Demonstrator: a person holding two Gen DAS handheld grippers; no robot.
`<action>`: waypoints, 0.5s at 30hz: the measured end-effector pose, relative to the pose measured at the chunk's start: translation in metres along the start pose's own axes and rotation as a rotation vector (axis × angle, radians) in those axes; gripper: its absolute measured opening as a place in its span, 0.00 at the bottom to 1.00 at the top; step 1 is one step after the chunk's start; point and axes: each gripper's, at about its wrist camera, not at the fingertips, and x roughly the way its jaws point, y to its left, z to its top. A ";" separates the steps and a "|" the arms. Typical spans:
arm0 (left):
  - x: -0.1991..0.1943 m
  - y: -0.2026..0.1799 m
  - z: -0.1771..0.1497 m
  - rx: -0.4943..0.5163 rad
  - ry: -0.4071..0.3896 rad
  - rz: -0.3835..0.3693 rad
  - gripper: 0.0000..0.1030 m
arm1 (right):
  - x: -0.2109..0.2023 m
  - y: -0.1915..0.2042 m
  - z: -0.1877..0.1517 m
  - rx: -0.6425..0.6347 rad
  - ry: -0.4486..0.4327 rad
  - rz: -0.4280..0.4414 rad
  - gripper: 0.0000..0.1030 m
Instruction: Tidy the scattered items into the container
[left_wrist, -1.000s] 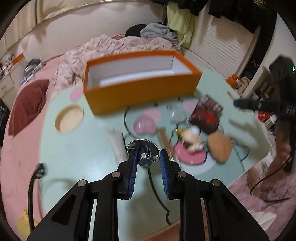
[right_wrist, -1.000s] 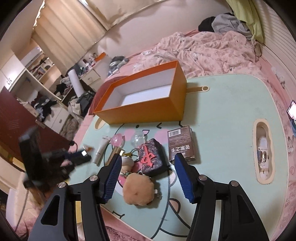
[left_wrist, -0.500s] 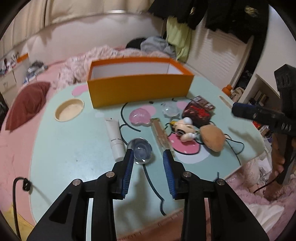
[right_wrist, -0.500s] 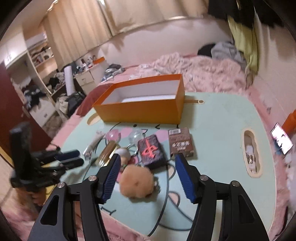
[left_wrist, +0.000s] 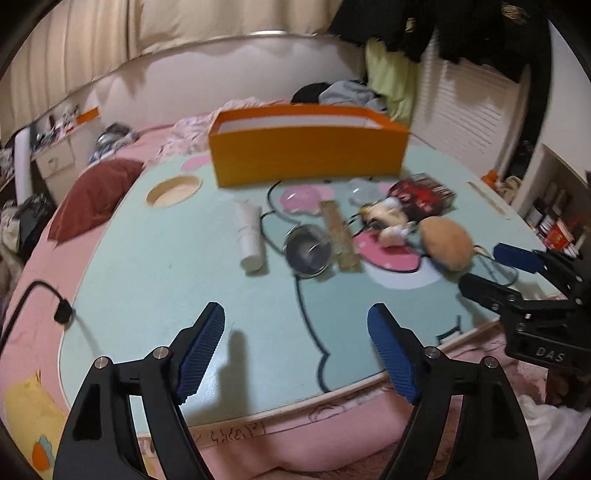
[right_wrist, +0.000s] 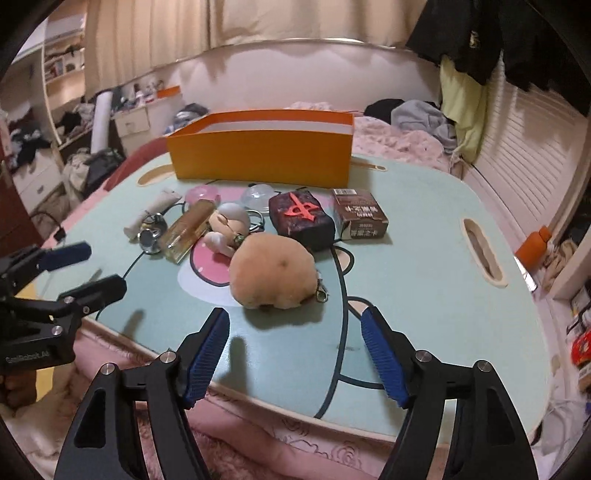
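1. Little looked done: the white tube, round metal mirror, gold perfume bottle, doll keychain, tan plush, dark pouch and brown pack all lay in a cluster on the counter, between its near edge and the box.
2. The orange box stood near the far edge; only white inner wall showed, its floor hidden.
3. The left gripper and right gripper hung over the near edge, fingers spread wide, gripping nothing.
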 end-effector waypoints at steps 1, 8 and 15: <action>0.003 0.003 -0.002 -0.022 0.016 -0.008 0.77 | 0.003 -0.001 -0.001 0.008 0.010 0.004 0.72; 0.009 0.003 -0.009 -0.024 0.002 0.050 0.83 | 0.008 0.004 -0.005 -0.035 0.012 -0.016 1.00; 0.014 0.003 -0.008 -0.027 -0.002 0.053 1.00 | 0.009 0.005 -0.005 -0.043 0.015 -0.007 1.00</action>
